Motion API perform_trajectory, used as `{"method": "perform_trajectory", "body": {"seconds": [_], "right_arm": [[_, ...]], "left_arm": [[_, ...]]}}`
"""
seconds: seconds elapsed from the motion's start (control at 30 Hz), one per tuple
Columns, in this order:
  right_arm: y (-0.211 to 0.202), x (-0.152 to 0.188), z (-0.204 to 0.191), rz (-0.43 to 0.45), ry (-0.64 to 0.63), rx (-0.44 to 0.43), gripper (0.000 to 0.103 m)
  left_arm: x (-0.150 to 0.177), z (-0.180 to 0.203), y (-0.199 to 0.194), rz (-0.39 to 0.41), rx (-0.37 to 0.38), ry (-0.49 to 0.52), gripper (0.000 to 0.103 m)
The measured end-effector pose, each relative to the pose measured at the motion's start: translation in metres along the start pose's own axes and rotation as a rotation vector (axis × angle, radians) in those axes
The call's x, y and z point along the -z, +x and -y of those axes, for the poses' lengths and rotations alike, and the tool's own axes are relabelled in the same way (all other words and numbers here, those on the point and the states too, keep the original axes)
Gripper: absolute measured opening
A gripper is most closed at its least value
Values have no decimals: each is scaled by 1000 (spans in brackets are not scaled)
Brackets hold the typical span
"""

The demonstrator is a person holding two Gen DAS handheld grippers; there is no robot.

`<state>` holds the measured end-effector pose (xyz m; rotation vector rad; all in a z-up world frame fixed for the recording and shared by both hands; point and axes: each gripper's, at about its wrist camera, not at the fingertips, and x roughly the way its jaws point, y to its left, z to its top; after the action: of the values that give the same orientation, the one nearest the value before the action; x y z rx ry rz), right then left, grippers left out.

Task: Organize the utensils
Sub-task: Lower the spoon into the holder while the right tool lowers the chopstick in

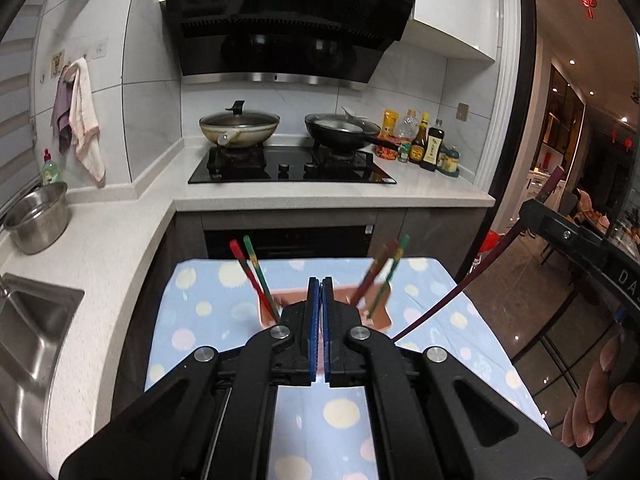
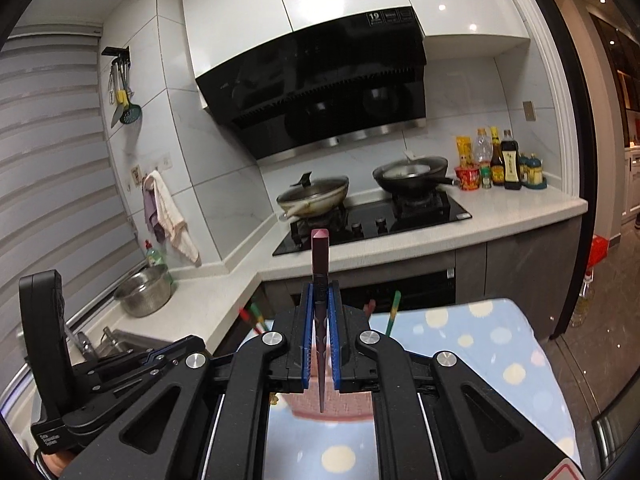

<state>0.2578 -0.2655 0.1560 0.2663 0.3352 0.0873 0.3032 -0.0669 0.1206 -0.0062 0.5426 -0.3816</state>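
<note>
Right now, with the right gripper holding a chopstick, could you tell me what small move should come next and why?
Probably lower the right gripper toward the holder. It is shut on the purple chopstick, while red and green chopsticks already stand in the holder. The left gripper is shut and holds nothing.

Range hood (image 1: 288, 24): faint "vatti" brand at upper left of its black glass, sticker at upper right with a big "19", rest of sticker too small to read. Right gripper (image 1: 624, 276) body at the left-wrist view's edge: white letters "DA", cut off. Left gripper (image 2: 50, 438) base label: tiny white print, unreadable. Sauce bottle (image 2: 511, 164) labels illegible
</note>
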Motion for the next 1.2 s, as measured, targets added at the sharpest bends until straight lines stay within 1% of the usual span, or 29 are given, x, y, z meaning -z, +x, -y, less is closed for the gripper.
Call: {"method": "perform_trajectory", "body": {"seconds": [0.13, 0.23, 0.33, 0.53, 0.7, 1.0, 1.2], "right_arm": [[27, -13, 1, 11, 7, 1, 7], [49, -15, 0, 0, 4, 6, 7], [68, -11, -1, -25, -5, 11, 7], [101, 5, 3, -92, -24, 26, 7], [118, 21, 5, -138, -30, 33, 7], [138, 36, 5, -193, -45, 35, 7], [148, 44, 2, -223, -56, 37, 7]], "left_arm": [[-22, -4, 21, 11, -23, 8, 1], [-30, -8, 41, 3, -41, 9, 1], [-31, -13, 58, -16, -56, 5, 1], [-20, -22, 86, -68, -70, -1, 1], [-8, -24, 102, -106, -88, 5, 1], [2, -26, 117, -146, -90, -6, 1], [5, -26, 125, -160, -108, -11, 2]]}}
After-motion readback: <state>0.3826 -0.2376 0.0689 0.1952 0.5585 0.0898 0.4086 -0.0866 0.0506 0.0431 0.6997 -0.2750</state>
